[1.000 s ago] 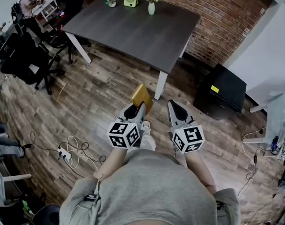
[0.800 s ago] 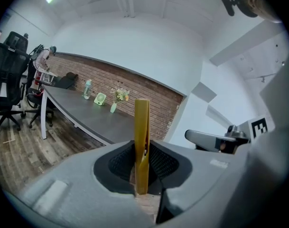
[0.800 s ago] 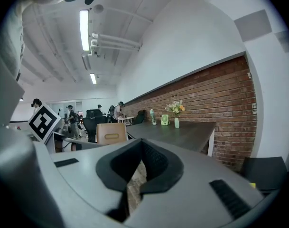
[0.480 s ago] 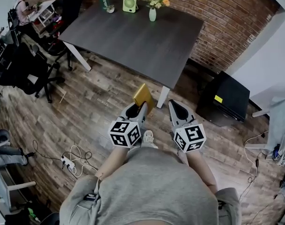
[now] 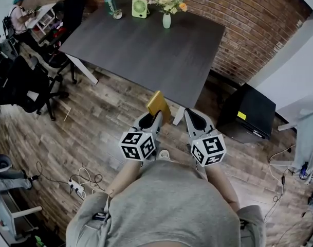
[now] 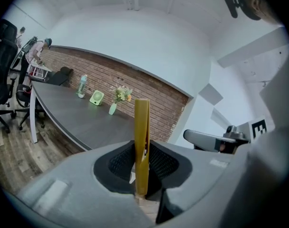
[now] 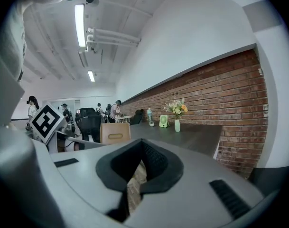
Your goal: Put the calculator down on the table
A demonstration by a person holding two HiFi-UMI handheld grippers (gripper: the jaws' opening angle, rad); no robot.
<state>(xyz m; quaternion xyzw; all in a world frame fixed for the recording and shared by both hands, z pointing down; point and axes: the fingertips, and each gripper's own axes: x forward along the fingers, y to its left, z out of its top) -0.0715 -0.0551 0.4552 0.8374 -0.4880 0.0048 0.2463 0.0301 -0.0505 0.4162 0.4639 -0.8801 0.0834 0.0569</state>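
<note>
Left gripper (image 5: 154, 119) jaws clamp the yellow calculator (image 6: 141, 141) edge-on and upright above the wooden floor (image 5: 94, 117), forearm nearly level; right gripper (image 5: 188, 116) jaws closed together, empty, just beside; ahead lies the dark bench (image 5: 146, 45), with a flower vase (image 5: 167, 19), green fan (image 5: 140, 7) and bottle (image 5: 109, 0) at its far edge.

Grey tee (image 5: 161, 205); grey cube-tagged L tongs (image 5: 154, 117), R tongs (image 5: 190, 115).

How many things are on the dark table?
4, along its far edge by the brick wall: a bottle, a small pale object beside it, a green fan, a flower vase. None look hidden.
</note>
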